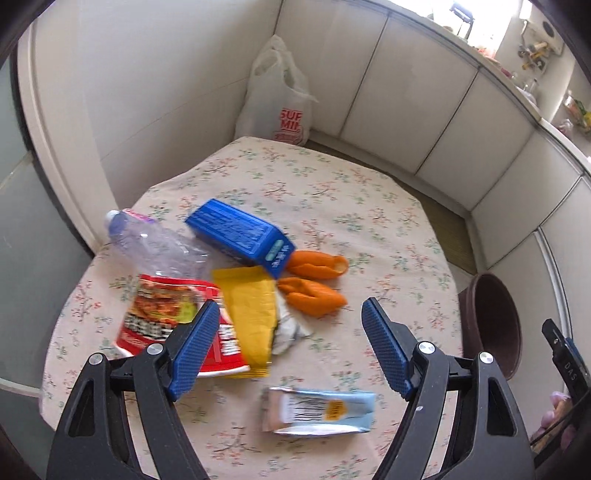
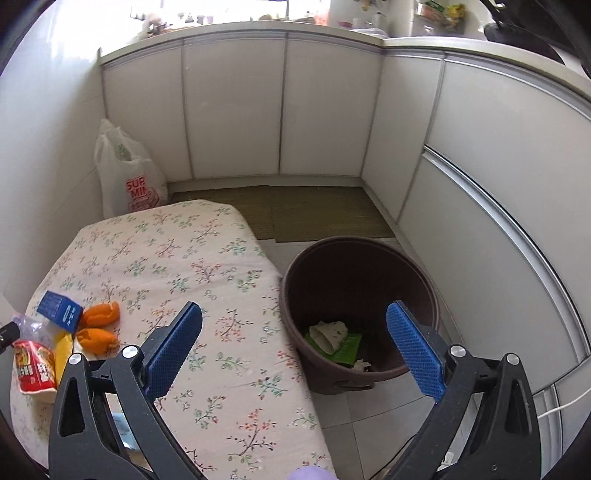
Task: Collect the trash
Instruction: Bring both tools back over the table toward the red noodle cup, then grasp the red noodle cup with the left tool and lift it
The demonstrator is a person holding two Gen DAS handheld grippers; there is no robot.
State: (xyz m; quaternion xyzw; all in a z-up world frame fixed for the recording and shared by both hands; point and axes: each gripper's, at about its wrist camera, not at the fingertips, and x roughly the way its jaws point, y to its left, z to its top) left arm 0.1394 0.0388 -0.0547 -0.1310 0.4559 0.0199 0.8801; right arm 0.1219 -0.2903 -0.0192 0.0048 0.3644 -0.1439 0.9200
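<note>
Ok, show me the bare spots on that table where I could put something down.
Free: the far half of the table, behind the blue box, and the right strip toward the bin, past the orange peels. Crowded: the near left, with the bottle, red packet, yellow packet and light-blue wrapper.

Lighting: bright daylight, blown-out glare along top edge above counter [image 2: 332, 35]. Heavy fisheye curvature, dark corner vignetting; slight motion blur.

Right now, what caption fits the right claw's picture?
Open right claw over a brown bin holding scraps, beside the flowery table.
</note>
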